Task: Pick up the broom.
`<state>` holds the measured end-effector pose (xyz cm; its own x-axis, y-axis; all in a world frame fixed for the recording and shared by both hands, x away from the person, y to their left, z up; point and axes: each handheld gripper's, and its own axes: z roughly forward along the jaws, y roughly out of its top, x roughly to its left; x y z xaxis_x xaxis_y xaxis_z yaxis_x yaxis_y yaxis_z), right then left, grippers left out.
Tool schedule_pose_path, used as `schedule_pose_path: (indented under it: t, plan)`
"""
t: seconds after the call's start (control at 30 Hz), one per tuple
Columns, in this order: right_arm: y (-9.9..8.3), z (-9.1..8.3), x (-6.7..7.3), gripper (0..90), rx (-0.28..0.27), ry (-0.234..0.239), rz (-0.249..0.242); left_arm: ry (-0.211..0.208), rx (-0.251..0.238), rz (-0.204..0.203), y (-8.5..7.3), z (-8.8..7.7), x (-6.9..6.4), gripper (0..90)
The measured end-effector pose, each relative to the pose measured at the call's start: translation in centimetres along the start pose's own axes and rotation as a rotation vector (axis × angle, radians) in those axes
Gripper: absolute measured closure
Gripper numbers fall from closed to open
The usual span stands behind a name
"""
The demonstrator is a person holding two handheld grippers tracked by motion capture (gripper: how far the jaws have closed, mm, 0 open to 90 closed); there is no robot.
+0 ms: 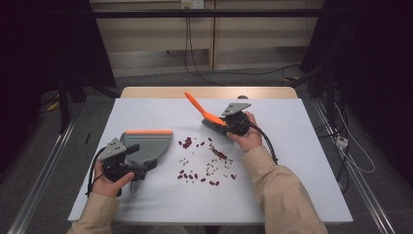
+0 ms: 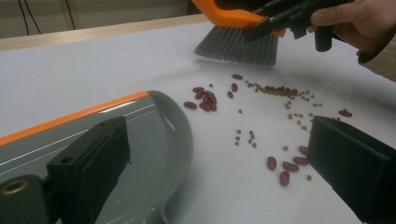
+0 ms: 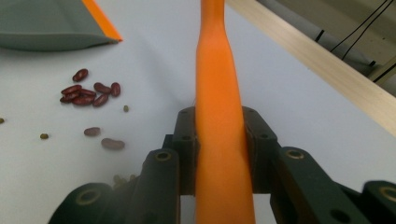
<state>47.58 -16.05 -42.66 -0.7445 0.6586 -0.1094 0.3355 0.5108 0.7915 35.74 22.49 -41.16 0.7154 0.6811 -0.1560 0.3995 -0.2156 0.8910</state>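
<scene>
Sweeping barely begun: the right gripper, clamped on the orange brush, hovers beyond scattered beans while the left gripper, its grip unclear, steadies the dustpan beside them.

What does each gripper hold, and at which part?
The right gripper holds the brush by its orange handle. The left gripper seems to grip the grey dustpan at its near end; the exact hold is unclear.

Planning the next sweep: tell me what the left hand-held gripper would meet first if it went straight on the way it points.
Probably the scattered beans. The left hand-held gripper points across them toward the brush; the dustpan lies by one jaw. Depth is unclear.
</scene>
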Motion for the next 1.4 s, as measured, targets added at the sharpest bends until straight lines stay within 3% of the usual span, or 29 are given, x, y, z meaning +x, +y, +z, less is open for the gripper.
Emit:
schedule_pose_path:
  t: [0.07, 0.23, 0.8, 1.1, 1.4]
  plan:
    - [-0.1, 0.3, 0.2, 71.0, -0.005, 0.023, -0.001, 0.003, 0.001, -0.001, -0.1, -0.1, 0.1, 5.8]
    - [-0.1, 0.0, 1.4, 70.9, 0.014, 0.039, -0.058, 0.007, 0.005, 0.002, -0.2, -0.1, 0.1, 5.8]
    - [-1.4, -2.3, 4.1, 70.7, 0.002, 0.109, -0.120, 0.007, 0.000, -0.004, -0.1, -0.2, 0.1, 5.8]
    - [-1.9, -3.2, 5.0, 70.8, -0.007, 0.133, -0.122, 0.003, 0.003, 0.000, -0.1, -0.1, 0.0, 5.8]
    - [-1.9, -3.9, 4.6, 70.9, -0.029, 0.136, -0.096, 0.002, 0.005, -0.002, -0.2, 0.0, -0.1, 5.8]
